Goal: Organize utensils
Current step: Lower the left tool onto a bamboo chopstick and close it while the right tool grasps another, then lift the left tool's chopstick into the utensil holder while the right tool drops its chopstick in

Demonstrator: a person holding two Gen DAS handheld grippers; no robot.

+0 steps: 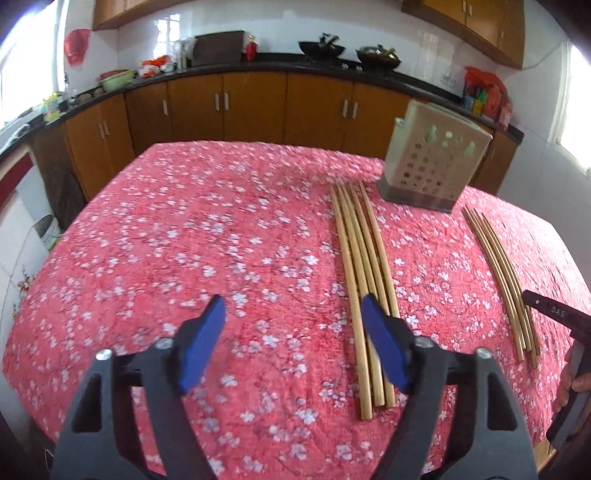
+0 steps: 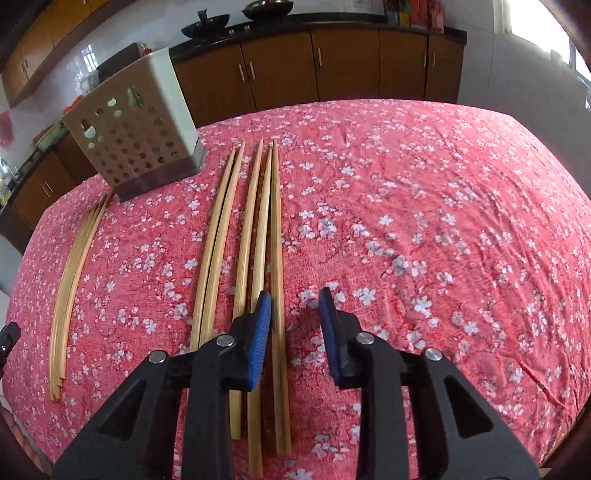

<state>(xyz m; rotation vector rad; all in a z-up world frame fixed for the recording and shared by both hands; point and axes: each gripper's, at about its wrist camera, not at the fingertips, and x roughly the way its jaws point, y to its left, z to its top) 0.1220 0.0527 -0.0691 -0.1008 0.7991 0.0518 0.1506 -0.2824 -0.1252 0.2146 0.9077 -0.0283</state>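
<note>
I am in a home kitchen. Brown wooden cabinets (image 1: pixel 255 107) stand along the wall under a dark counter (image 1: pixel 280 61), and more cabinets (image 1: pixel 476 18) hang above on white glossy tiles (image 1: pixel 280 31). Two black woks (image 1: pixel 321 48) sit on the counter, and a green basin (image 1: pixel 118 79) stands further left. The surface in front of me wears a pink cloth with white flowers (image 1: pixel 207 236), with a perforated chopstick holder (image 1: pixel 436 162) and bamboo chopsticks (image 1: pixel 362 266) on it.
</note>
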